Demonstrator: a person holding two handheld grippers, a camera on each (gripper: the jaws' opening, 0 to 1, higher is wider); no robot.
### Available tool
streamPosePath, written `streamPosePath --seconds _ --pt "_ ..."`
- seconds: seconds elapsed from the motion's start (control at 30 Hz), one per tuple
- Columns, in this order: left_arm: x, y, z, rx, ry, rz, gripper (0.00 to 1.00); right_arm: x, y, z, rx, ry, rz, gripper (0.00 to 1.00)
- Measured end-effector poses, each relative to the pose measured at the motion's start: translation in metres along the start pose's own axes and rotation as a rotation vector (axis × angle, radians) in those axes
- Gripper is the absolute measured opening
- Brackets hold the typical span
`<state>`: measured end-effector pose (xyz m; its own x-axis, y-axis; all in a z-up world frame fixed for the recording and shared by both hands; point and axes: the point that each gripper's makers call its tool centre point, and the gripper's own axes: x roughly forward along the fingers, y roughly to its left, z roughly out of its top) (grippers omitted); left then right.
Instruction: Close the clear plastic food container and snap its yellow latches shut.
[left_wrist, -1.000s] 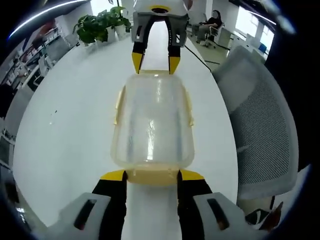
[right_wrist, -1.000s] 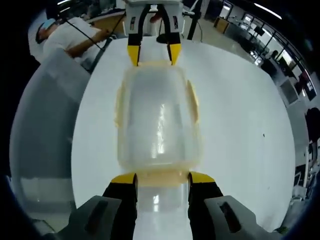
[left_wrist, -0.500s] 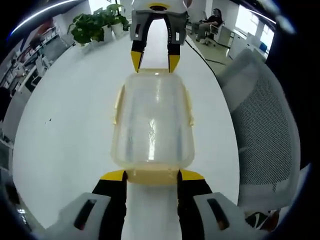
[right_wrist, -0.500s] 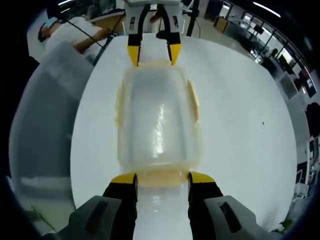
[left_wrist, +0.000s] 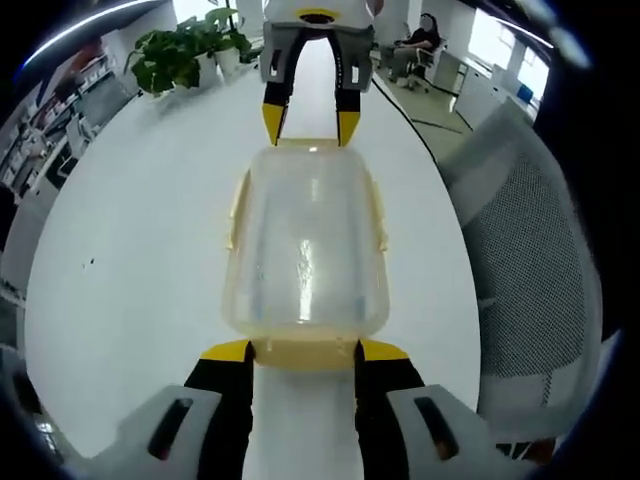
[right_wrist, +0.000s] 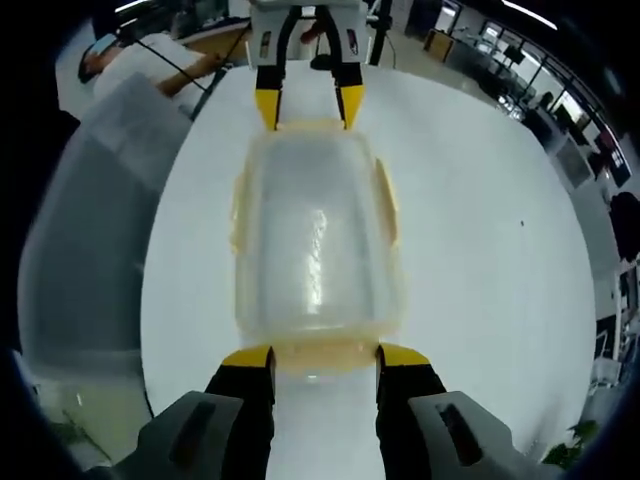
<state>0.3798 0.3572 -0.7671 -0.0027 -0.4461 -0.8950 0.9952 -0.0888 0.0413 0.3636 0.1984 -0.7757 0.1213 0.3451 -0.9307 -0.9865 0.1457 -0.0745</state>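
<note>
The clear container (left_wrist: 305, 250), lid on, is being held on the white table (left_wrist: 140, 220) between the two grippers. Its yellow end latches (left_wrist: 305, 352) are being straddled by the spread jaws of the left gripper (left_wrist: 305, 350) and right gripper (right_wrist: 325, 355); nothing is being gripped. With uneven pressing, the container is risking being slid or a latch being left unsnapped.

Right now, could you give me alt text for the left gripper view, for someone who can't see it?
A clear plastic food container with yellow latches lies on a round white table, its lid on. The left gripper stands at its near end and the right gripper at its far end, jaws apart. A grey mesh chair stands alongside; potted plants sit beyond.
</note>
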Motion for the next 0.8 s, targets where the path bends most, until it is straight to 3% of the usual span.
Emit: streamPosePath --seconds 0.4,0.8 --pt "0.012 0.001 0.011 0.009 0.004 -0.014 0.39 -0.004 0.001 -0.016 0.009 0.007 0.0 0.38" --pt "0.013 0.002 0.012 0.004 -0.001 -0.03 0.39 -0.004 0.003 -0.017 0.024 0.004 0.013 0.38"
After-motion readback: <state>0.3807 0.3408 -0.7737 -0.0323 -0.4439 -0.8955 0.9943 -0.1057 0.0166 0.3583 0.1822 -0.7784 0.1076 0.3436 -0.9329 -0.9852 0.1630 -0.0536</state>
